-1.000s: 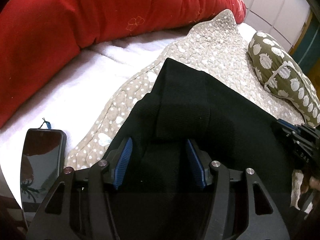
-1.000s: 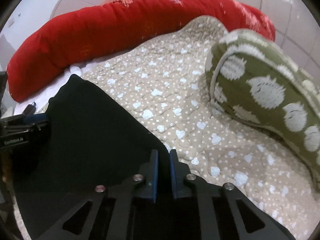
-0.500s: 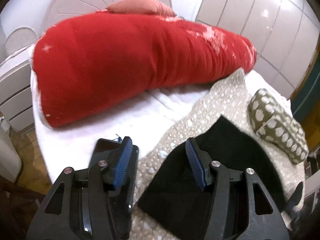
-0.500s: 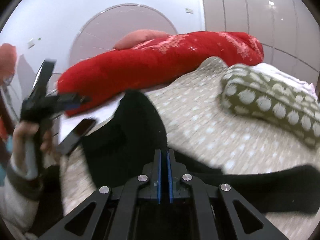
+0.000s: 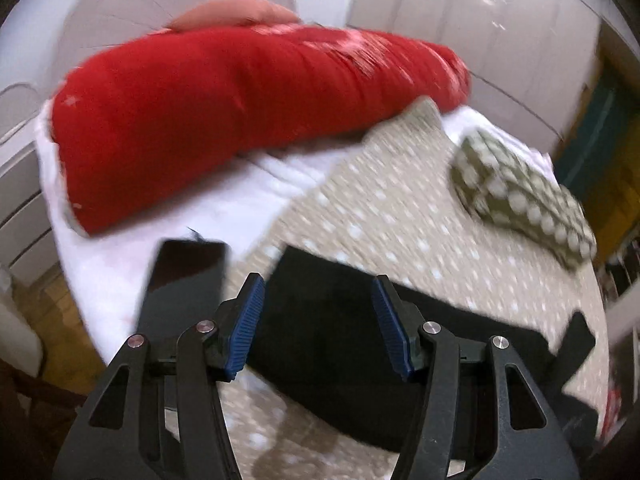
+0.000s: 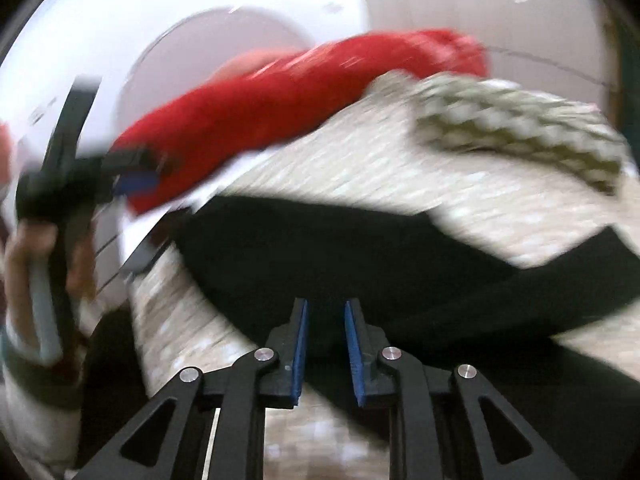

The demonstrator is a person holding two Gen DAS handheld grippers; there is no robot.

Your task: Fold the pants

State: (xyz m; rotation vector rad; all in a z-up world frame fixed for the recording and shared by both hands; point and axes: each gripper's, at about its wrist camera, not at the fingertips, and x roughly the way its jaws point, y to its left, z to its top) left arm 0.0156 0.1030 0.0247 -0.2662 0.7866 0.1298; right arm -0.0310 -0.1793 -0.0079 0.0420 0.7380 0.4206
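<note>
Between folds: black pants [image 5: 340, 344] lying flat on the dotted quilt [image 5: 400, 216], left gripper [image 5: 318, 324] half open and empty above them, right gripper [image 6: 326, 350] just parting, nothing held; fresh hold on a pants edge likely next

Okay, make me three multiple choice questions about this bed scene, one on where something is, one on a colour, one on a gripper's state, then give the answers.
1. The phone lies: A left of the black pants; B on the spotted pillow; C under the bolster.
2. The long bolster is: A green; B red; C white.
3. The left gripper is: A shut on the pants; B shut on the phone; C open, holding nothing.

A: the phone lies on the white sheet beside the pants.
B: it is plainly red.
C: its pads stand apart, clear of the cloth.
</note>
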